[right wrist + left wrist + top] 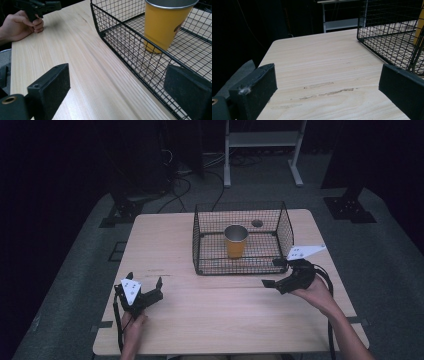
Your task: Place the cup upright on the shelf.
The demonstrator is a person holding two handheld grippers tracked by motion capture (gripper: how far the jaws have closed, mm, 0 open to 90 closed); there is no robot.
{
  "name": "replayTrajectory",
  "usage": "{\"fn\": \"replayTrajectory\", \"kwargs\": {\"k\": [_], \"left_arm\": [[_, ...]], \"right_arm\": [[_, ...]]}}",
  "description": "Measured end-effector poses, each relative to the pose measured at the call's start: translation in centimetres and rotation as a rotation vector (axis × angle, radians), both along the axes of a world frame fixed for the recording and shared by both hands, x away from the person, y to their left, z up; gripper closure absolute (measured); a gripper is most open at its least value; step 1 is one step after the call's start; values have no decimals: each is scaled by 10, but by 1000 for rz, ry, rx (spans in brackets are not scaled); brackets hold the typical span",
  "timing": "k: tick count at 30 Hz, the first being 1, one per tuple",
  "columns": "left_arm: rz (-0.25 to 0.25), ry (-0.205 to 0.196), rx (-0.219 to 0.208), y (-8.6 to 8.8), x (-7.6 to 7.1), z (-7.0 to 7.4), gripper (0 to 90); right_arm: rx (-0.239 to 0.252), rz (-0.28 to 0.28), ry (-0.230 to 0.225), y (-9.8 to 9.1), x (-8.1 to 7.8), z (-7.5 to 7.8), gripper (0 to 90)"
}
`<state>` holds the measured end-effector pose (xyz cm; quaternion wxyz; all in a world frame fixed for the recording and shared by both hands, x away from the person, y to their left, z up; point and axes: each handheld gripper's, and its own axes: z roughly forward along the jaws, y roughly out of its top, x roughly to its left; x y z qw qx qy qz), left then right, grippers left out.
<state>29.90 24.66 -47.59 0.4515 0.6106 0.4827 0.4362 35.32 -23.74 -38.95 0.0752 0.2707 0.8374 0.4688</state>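
Right gripper [274,272]: jaws spread wide, nothing between them, only bare tabletop in the gap in the right gripper view. One jaw sits just beside the near wall of the black wire basket [244,268], at its near right corner; whether it touches the mesh cannot be told. The person's right hand [315,292] holds the gripper body from behind, forearm running off toward the near right table edge.

Beyond those jaws, through the mesh: a yellow cup [165,23] with a metallic inside, upright on the basket floor, mouth up. In the high view it stands near the basket's middle. A small dark print marks its side.

Left gripper [145,284]: jaws also released and wide, empty, hovering over or resting on the light wooden table [165,240]; contact not clear. Its jaws point toward the basket's near left corner, which lies well apart from them. Scuffed streaks in the wood grain [329,91] lie just ahead of the jaws. The left hand [21,25] grips the handle at the near left of the table.

Past the basket on the tabletop: a round dark hole [257,223] near the far edge.
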Motion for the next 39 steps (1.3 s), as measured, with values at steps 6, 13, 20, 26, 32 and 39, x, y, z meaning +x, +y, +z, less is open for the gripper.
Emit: {"fn": "replayTrajectory", "kwargs": {"k": [6, 13, 20, 26, 32, 39], "left_arm": [[-1, -1, -1, 0, 0, 0, 8], [-1, 0, -2, 0, 0, 0, 8], [0, 1, -1, 0, 0, 0, 8], [1, 0, -3, 0, 0, 0, 8], [2, 1, -3, 0, 0, 0, 8], [1, 1, -1, 0, 0, 0, 8]], "right_arm": [[8, -2, -10, -3, -8, -2, 62], [18, -15, 14, -10, -14, -14, 62], [23, -20, 33, -14, -19, -25, 62], [33, -26, 46, -16, -24, -33, 65], [33, -32, 50, -20, -29, -38, 65], [62, -53, 43, -28, -36, -43, 65]]}}
